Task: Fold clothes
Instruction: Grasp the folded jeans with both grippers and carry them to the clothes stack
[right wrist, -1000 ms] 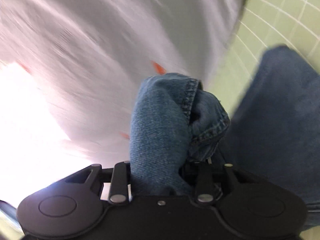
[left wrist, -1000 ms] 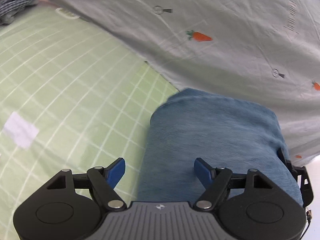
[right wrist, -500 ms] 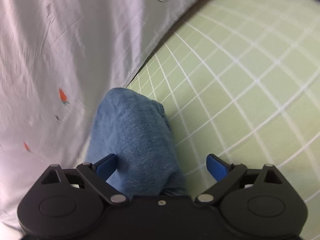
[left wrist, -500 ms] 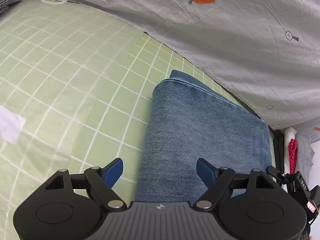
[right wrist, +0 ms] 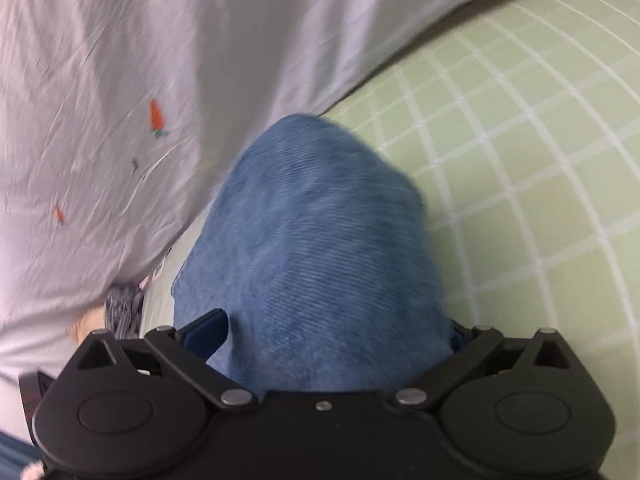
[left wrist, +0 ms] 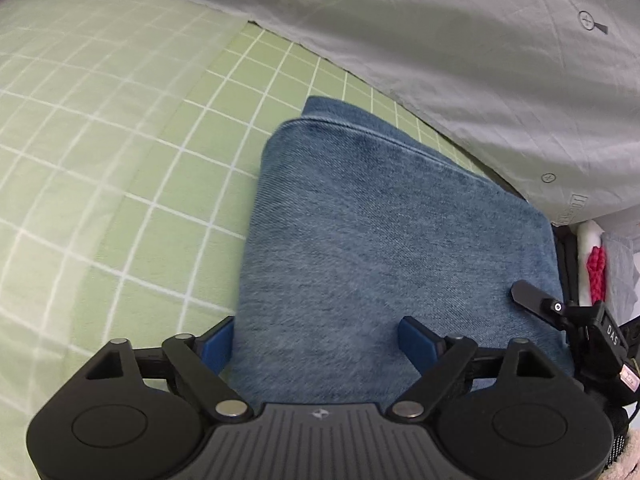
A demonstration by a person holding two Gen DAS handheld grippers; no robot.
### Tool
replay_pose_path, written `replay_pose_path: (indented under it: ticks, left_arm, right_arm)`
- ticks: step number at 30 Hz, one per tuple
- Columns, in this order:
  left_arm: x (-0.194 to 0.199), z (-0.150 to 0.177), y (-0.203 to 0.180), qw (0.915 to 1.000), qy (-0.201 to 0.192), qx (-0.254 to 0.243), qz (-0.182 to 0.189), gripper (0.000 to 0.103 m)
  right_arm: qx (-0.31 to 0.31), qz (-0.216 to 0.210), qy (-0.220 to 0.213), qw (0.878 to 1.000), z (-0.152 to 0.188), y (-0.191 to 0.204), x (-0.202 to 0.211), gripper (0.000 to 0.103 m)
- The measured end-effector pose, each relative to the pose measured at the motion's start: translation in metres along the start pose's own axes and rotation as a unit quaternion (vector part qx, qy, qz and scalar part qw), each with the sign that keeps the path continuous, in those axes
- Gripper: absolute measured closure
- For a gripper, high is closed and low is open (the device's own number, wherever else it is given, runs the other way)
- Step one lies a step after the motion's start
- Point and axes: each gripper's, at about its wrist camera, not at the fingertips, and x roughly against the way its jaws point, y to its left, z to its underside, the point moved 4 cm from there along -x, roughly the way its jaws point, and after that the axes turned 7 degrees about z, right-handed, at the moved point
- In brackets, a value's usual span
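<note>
- Left gripper [left wrist: 320, 340]: jaws opening, spread over the near end of the folded jeans [left wrist: 380, 240] without pinching.
- Right gripper [right wrist: 336, 336]: jaws opening, jeans between, not squeezed.
- Jeans lie on the green checked bed sheet [left wrist: 100, 140], beside the grey carrot-print quilt [left wrist: 460, 40].

A green grid-patterned bed sheet [left wrist: 120, 168] carries folded blue jeans [left wrist: 380, 248] beside a grey carrot-print duvet [left wrist: 460, 48].

My right gripper [right wrist: 336, 340] is opening its jaws around the folded blue denim garment [right wrist: 316, 256], which lies on the green checked sheet [right wrist: 520, 184], beside the grey carrot-printed quilt [right wrist: 120, 80].
</note>
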Motion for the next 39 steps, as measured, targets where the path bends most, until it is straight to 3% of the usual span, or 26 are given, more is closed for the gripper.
replay_pose_path:
  ticks: [4, 7, 8, 9, 12, 15, 26, 34, 39]
  left_arm:
    - [-0.006, -0.001, -0.007, 1.0000, -0.009, 0.001, -0.002, 0.006]
    - [-0.007, 0.001, -0.012, 0.9999, -0.007, -0.010, -0.002, 0.014]
    - [-0.005, 0.002, -0.014, 0.9999, -0.007, -0.013, 0.000, 0.024]
    - [-0.004, 0.002, -0.015, 0.9998, -0.007, -0.015, 0.007, 0.039]
    - [0.006, 0.005, -0.018, 0.9996, -0.010, -0.014, 0.022, 0.060]
    - [0.022, 0.015, -0.022, 0.9990, -0.016, -0.035, 0.022, 0.070]
    - [0.084, 0.099, -0.030, 0.9932, 0.020, -0.108, 0.038, 0.074]
    - [0.096, 0.147, -0.042, 0.9846, 0.040, -0.134, 0.105, 0.075]
    - [0.091, 0.172, -0.059, 0.9813, 0.049, -0.148, 0.113, 0.075]
  right_arm:
    - [0.001, -0.031, -0.005, 1.000, -0.005, -0.001, -0.009, 0.000]
    - [-0.021, -0.074, 0.008, 0.997, -0.001, -0.008, -0.010, 0.001]
    - [-0.029, -0.085, 0.016, 0.996, 0.003, -0.009, -0.010, 0.004]
    - [-0.037, -0.095, 0.025, 0.994, 0.006, -0.009, -0.010, 0.014]
    - [-0.060, -0.093, 0.019, 0.994, 0.021, -0.012, -0.004, 0.041]
    - [-0.093, -0.095, 0.012, 0.991, 0.037, -0.013, 0.007, 0.047]
    - [-0.165, -0.058, -0.004, 0.985, 0.141, 0.007, 0.094, 0.053]
    - [-0.240, -0.025, -0.053, 0.969, 0.207, -0.016, 0.157, 0.053]
    - [-0.252, -0.010, -0.072, 0.965, 0.227, -0.032, 0.186, 0.053]
